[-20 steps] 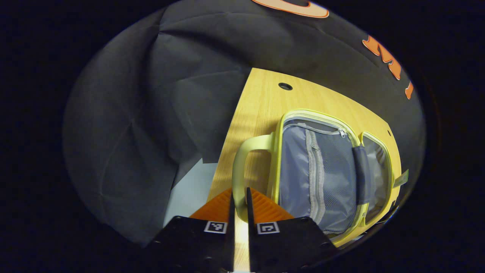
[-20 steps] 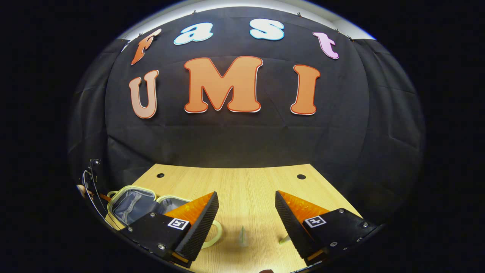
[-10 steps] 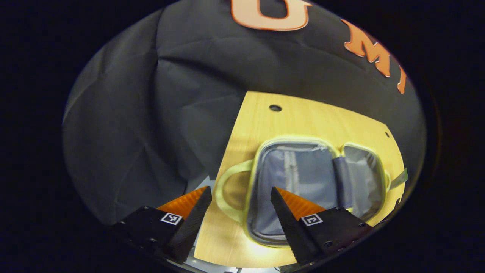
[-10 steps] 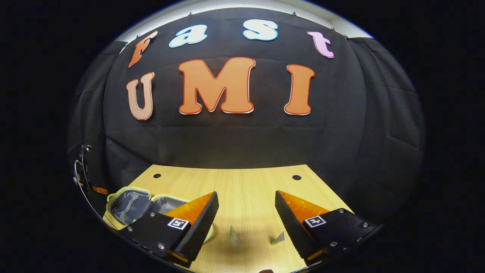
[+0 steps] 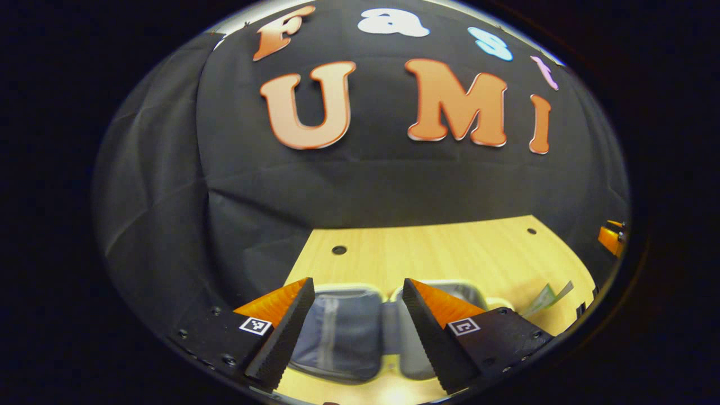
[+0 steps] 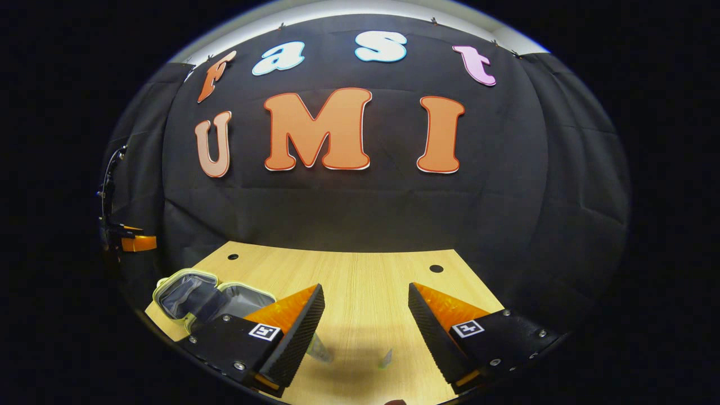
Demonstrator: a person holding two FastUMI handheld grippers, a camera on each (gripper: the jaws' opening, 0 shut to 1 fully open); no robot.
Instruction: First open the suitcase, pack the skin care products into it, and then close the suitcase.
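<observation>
1. My left gripper (image 5: 355,315) has its fingers spread apart, holding nothing. The suitcase (image 5: 337,337) lies open flat on the table (image 5: 450,253) right below and between them.
2. My right gripper (image 6: 365,320) has fingers wide apart, empty. Two skin care products sit low between them: one (image 6: 319,351) just beside the left finger, one (image 6: 386,358) nearer the right. The suitcase (image 6: 194,292) is off left, behind the left finger.
3. Count: one suitcase, two halves, grey lining; two skin care products in the right gripper view, one (image 5: 544,299) at the right edge of the left gripper view.
4. Versus 1.0 s ago: left fingers were pinched on the suitcase handle, now released and lifted away. Right gripper fingers unchanged.
</observation>
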